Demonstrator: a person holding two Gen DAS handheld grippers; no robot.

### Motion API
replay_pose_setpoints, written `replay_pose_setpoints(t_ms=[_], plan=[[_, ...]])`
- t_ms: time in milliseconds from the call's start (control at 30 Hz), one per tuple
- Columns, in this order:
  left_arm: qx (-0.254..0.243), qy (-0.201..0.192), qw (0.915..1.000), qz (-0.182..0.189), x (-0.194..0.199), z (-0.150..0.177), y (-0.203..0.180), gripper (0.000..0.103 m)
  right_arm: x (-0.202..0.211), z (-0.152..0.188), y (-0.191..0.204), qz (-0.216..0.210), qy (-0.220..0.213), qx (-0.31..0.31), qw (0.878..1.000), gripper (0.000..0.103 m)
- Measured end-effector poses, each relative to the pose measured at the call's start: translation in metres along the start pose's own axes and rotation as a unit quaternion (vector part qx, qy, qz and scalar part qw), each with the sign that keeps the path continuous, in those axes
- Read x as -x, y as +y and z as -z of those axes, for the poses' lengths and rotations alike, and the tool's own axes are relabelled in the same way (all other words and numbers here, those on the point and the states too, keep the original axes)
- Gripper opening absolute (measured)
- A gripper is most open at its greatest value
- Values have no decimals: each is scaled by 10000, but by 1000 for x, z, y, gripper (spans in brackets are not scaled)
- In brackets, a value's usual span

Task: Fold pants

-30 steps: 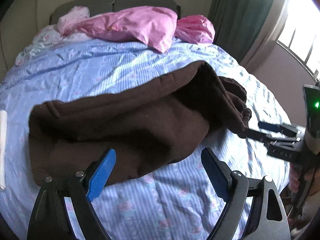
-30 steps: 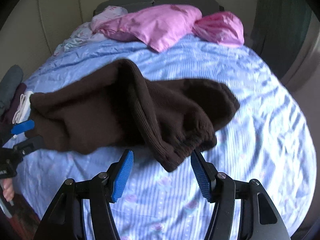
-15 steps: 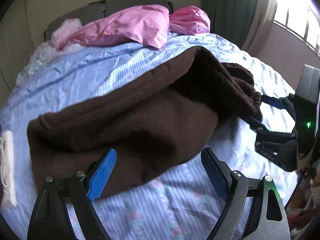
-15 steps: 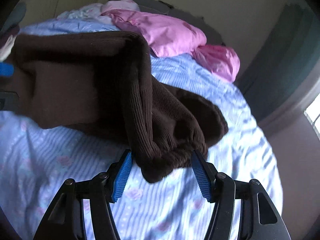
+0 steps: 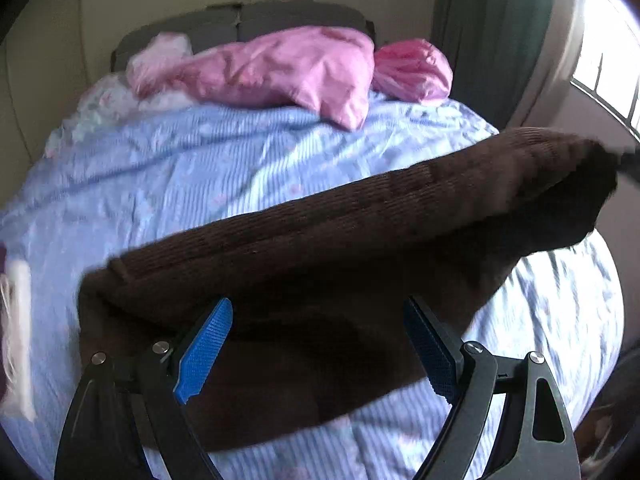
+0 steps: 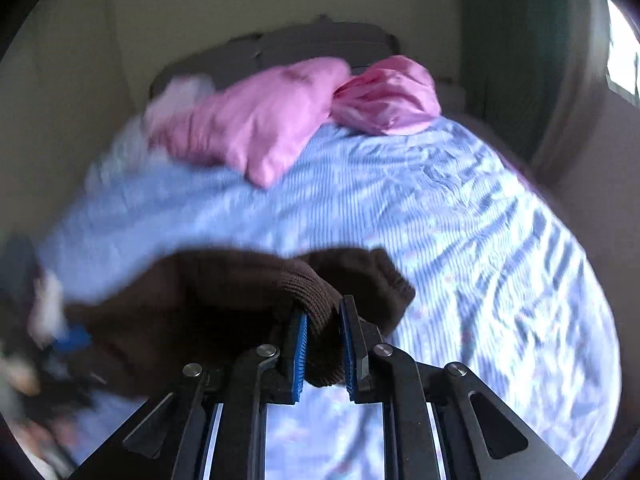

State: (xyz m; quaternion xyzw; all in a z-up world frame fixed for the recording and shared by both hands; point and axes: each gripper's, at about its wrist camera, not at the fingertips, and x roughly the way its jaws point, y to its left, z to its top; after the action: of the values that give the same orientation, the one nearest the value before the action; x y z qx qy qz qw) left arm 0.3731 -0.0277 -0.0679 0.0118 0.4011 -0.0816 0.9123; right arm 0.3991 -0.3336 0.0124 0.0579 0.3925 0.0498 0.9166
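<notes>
Pants of dark brown ribbed knit (image 5: 304, 280) lie across the near part of a bed covered with a light blue striped sheet (image 5: 224, 168). In the left wrist view the garment stretches from a bunched end at lower left up to a raised end at the far right, which hangs clear of the sheet. The left gripper (image 5: 320, 352) hovers over the lower middle of the fabric with its jaws wide apart; the blue pads stand on either side of the cloth below them and I cannot see them pressing on it. A large pink pillow (image 5: 296, 72) and a smaller crumpled pink pillow (image 5: 412, 68) sit at the head of the bed before a dark grey headboard (image 5: 280, 16). A green curtain (image 5: 488, 32) hangs at right beside a bright window (image 5: 608, 64).

In the right wrist view, which is blurred, the right gripper (image 6: 323, 344) has its jaws closing on a ribbed cuff of the brown pants (image 6: 240, 300), and the cloth fills the narrow gap between the blue pads. The rest of the garment trails away to the left over the sheet (image 6: 460, 220). The two pink pillows (image 6: 256, 128) lie beyond.
</notes>
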Motion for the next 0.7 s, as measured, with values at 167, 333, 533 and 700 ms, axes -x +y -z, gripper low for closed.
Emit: replay_pose_setpoints(t_ms=[167,333,533,700], plan=[[-480,-120,9981,-366,-12,-26,-17,89,-2,-56,6,300,375,43,9988,16],[-53,549,9971,-516,-58,-42,8,88,-87,-73,-14,713,1451,-280,9864,16],[79,754,9934,-858,-85,-39,31,88,-142,-63,-11,1178,1579,-172,9803,17],[112,902,9905,-1035,-97,-29,38,88,-172,-72,4,1694,1449,243,9745,34]])
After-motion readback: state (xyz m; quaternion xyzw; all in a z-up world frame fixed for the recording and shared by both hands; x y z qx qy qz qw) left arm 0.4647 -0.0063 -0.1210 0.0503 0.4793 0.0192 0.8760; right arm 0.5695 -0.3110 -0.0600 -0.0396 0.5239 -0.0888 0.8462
